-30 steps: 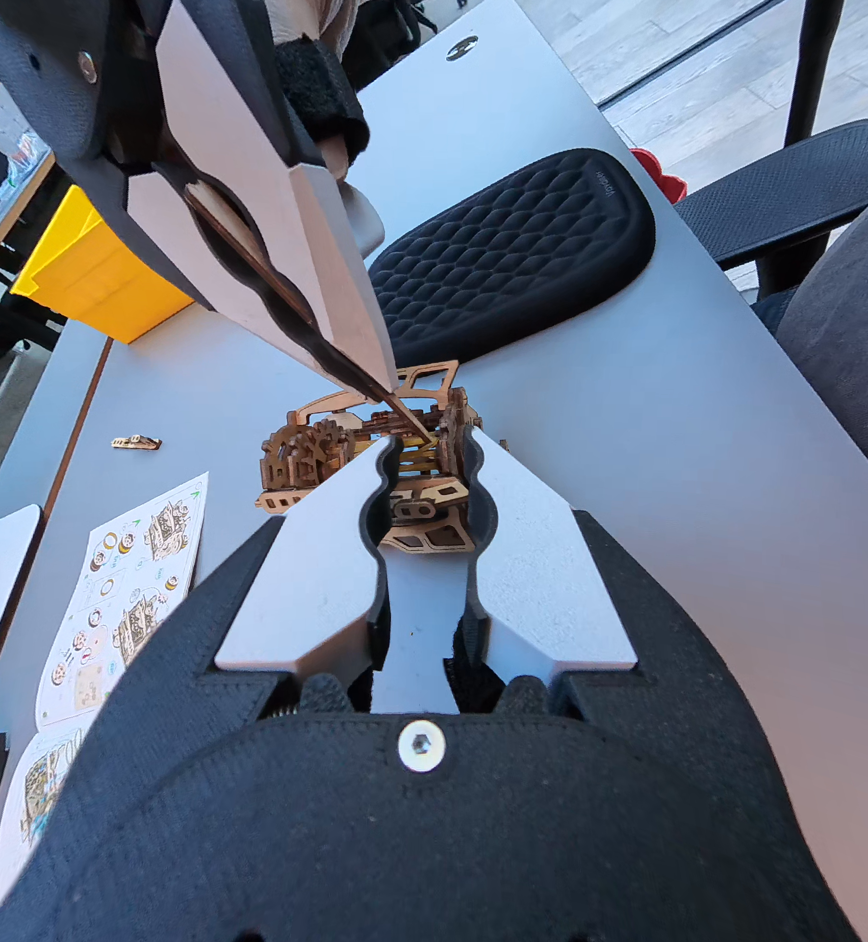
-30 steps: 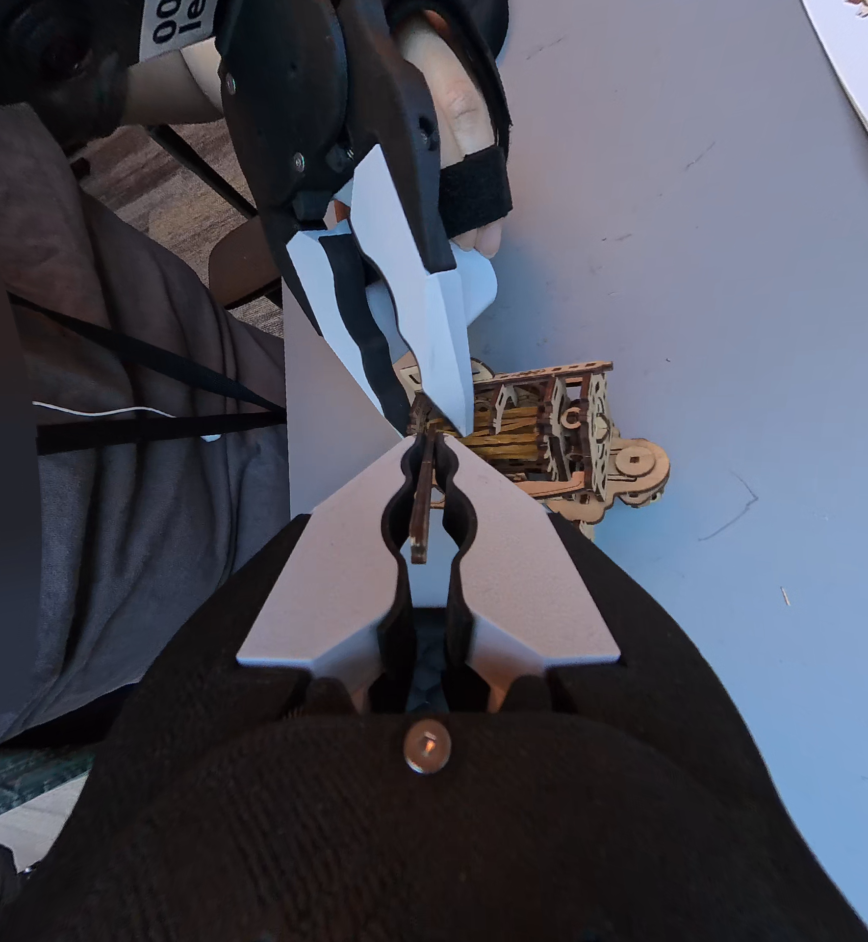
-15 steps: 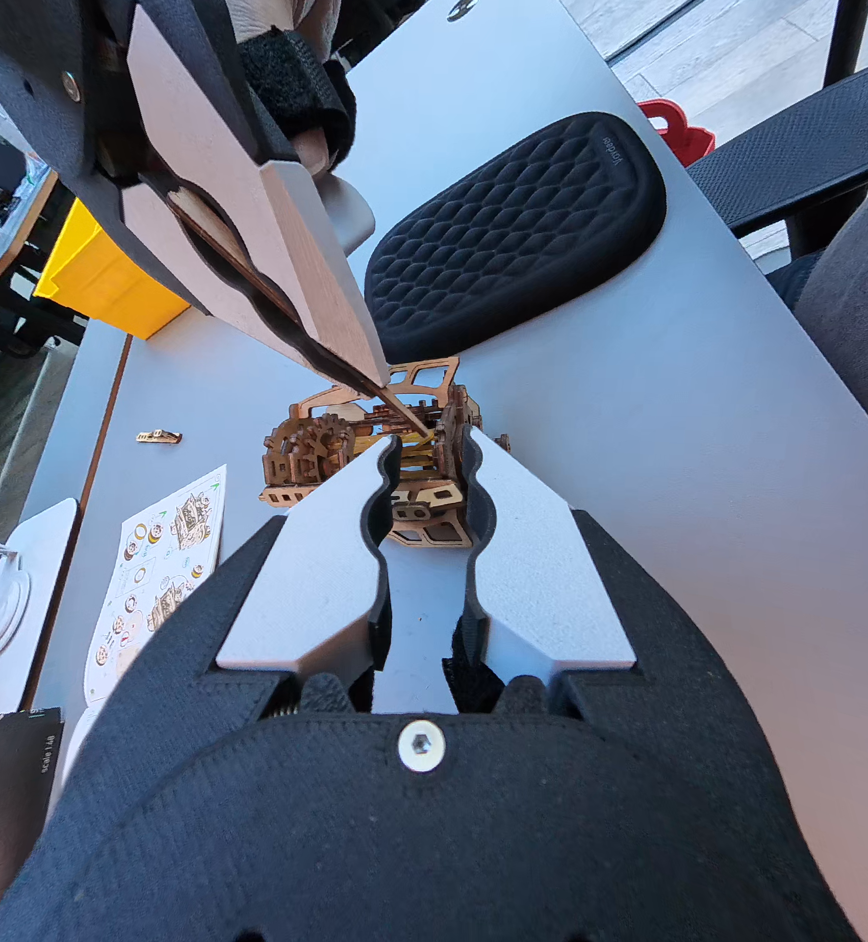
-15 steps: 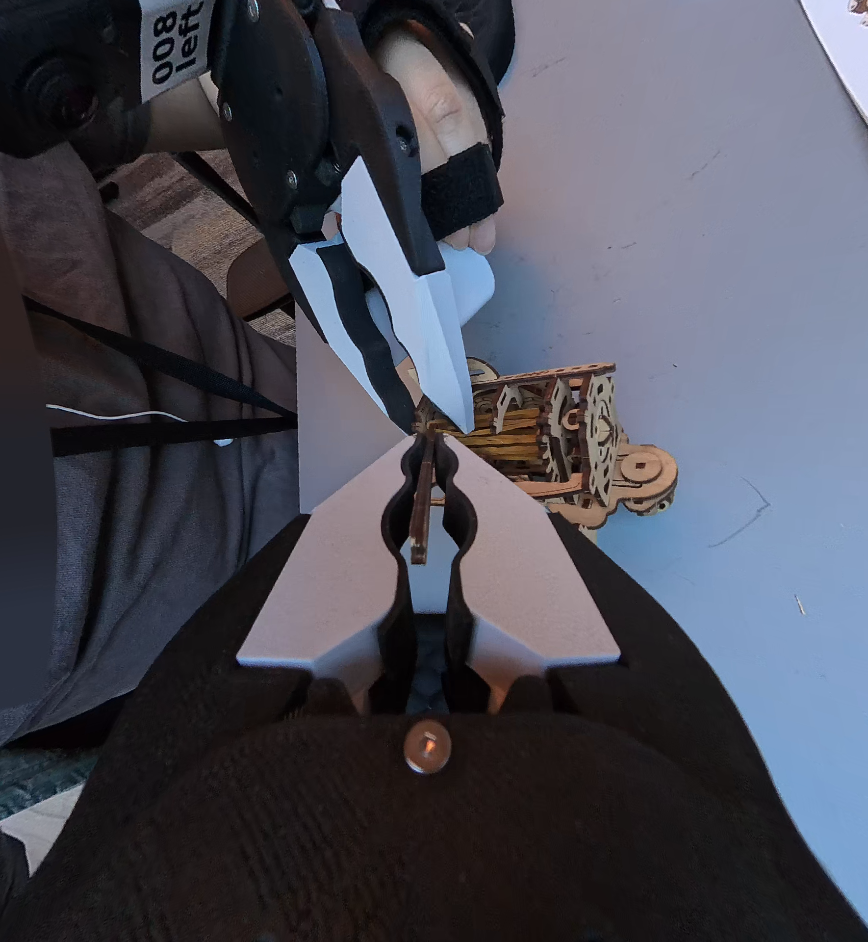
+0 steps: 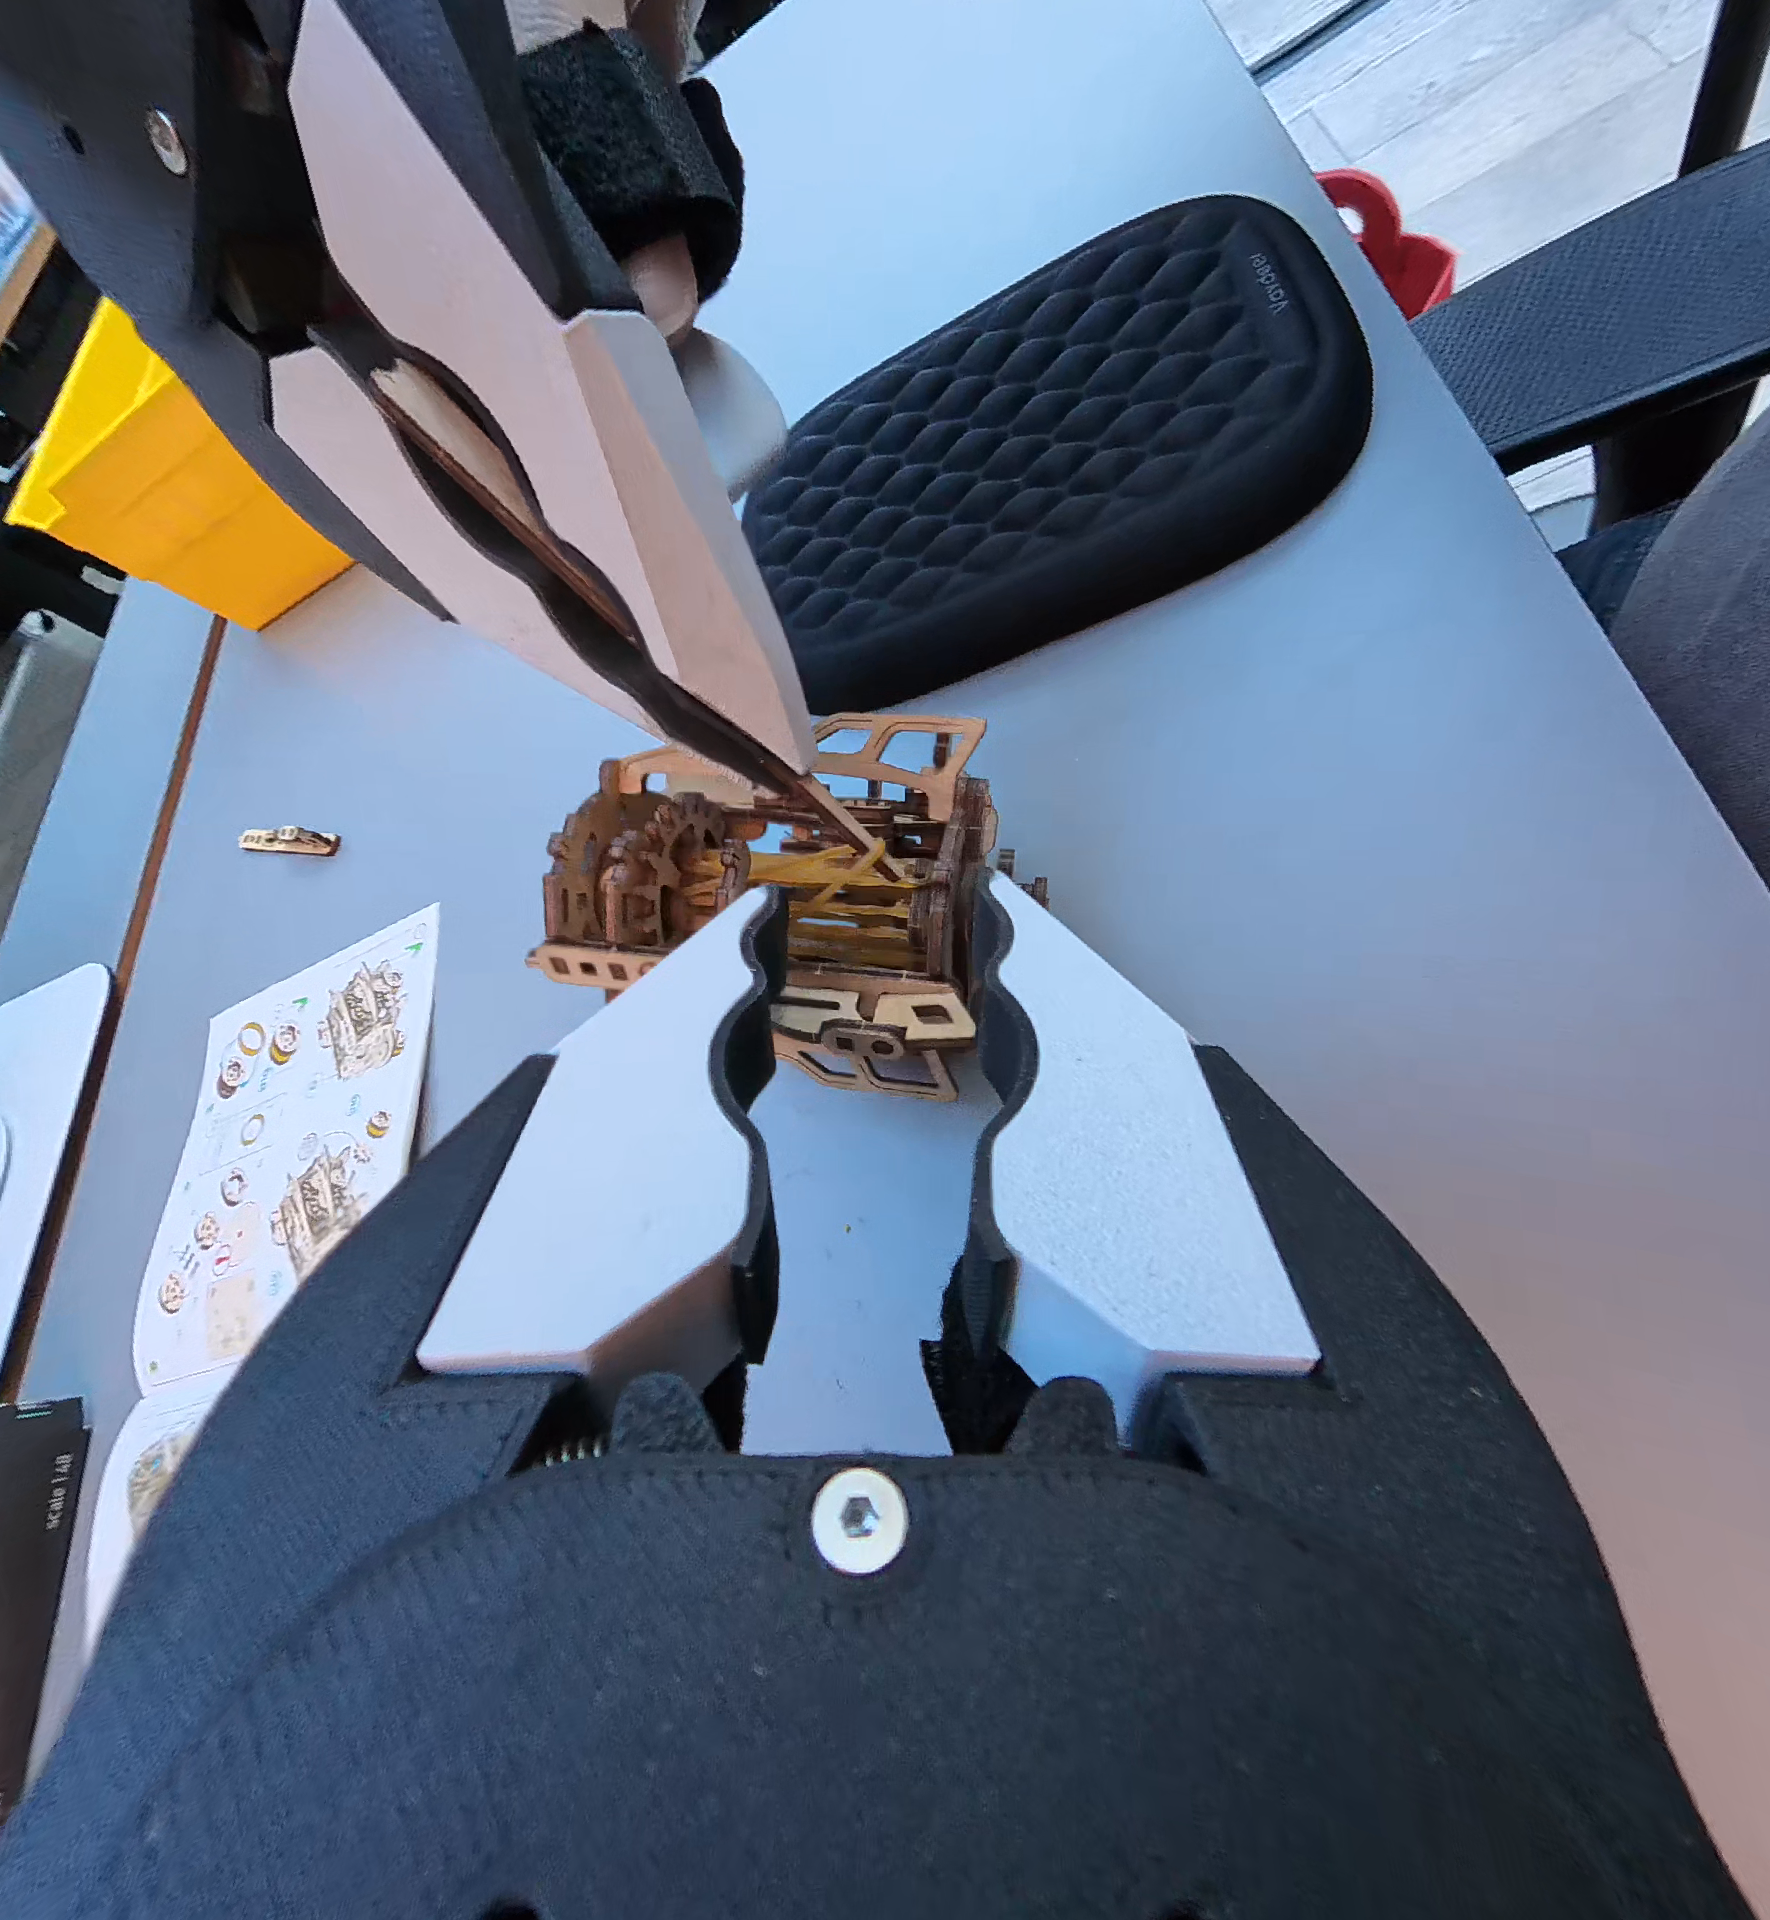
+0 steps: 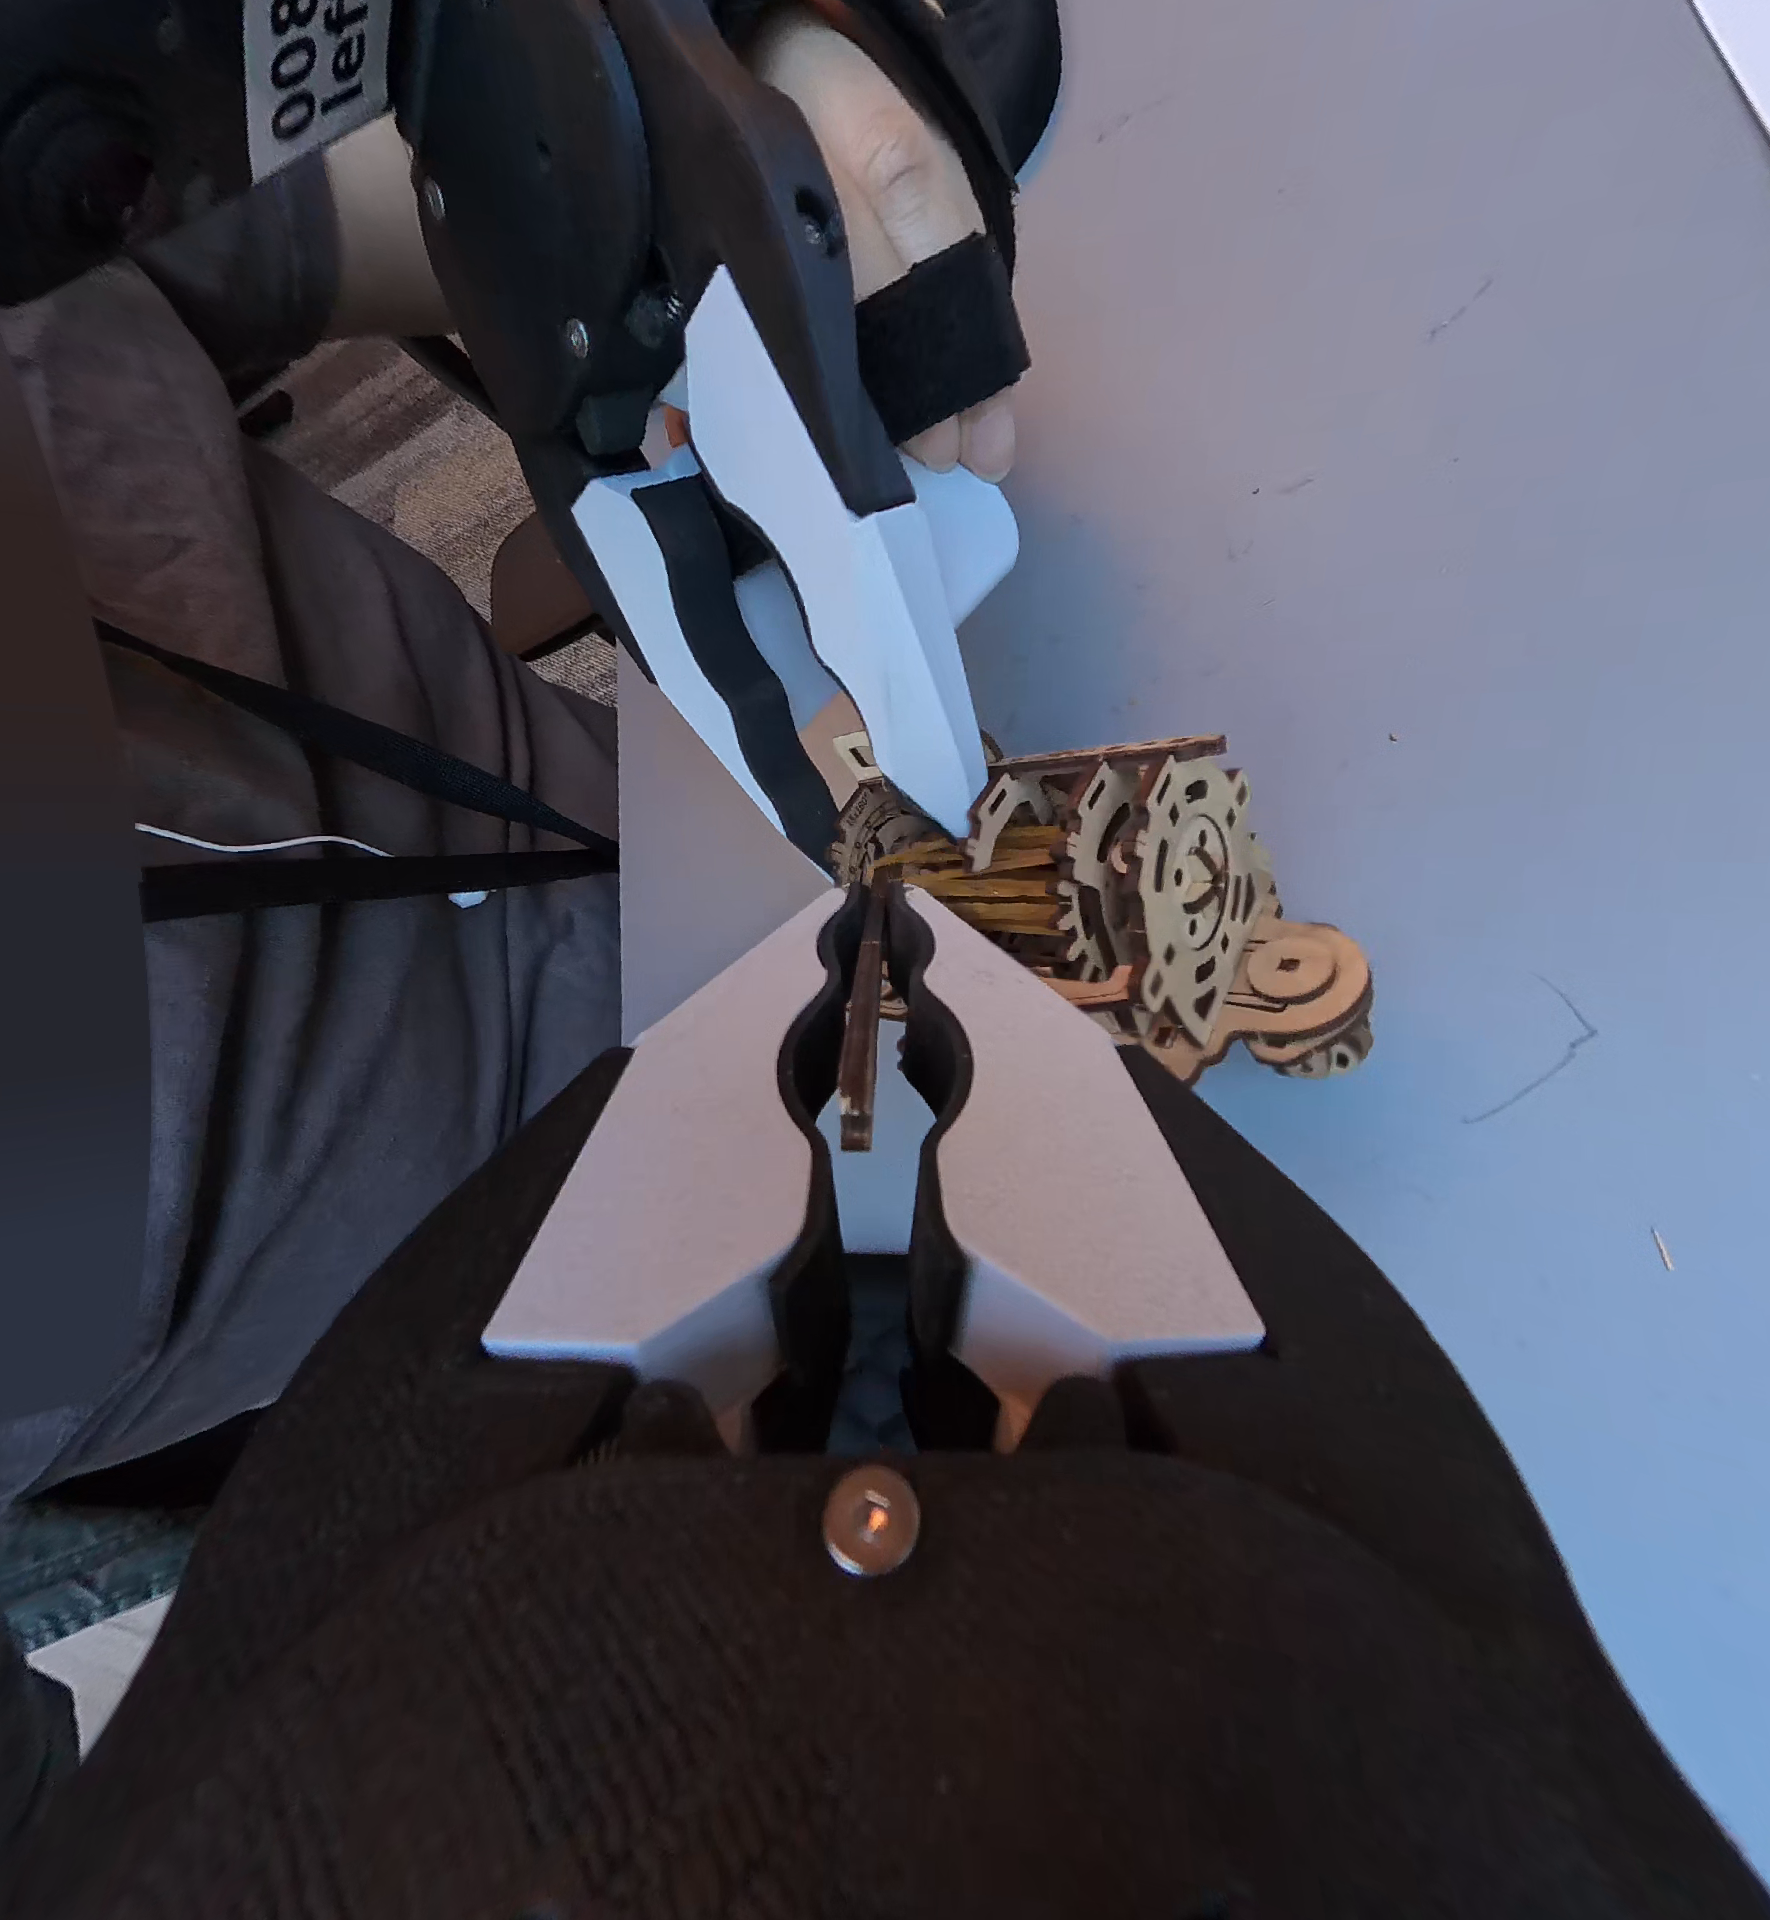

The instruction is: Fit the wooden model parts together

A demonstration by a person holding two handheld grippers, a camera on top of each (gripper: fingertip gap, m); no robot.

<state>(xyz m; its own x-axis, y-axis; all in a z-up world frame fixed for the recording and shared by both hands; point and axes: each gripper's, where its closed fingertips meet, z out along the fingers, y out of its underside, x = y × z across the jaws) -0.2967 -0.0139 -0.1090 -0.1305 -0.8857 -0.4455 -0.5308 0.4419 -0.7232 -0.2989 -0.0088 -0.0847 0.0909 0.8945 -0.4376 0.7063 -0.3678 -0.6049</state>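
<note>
Your right gripper is clenched on a thin wooden strip, long axis pointing straight into the model on the tabletop; your left gripper brackets the model's end, jaws spread, contact unclear

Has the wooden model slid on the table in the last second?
No. In the right wrist view, the wooden model keeps the same offset from the dark scratch on the table; no clear slide either way.
</note>
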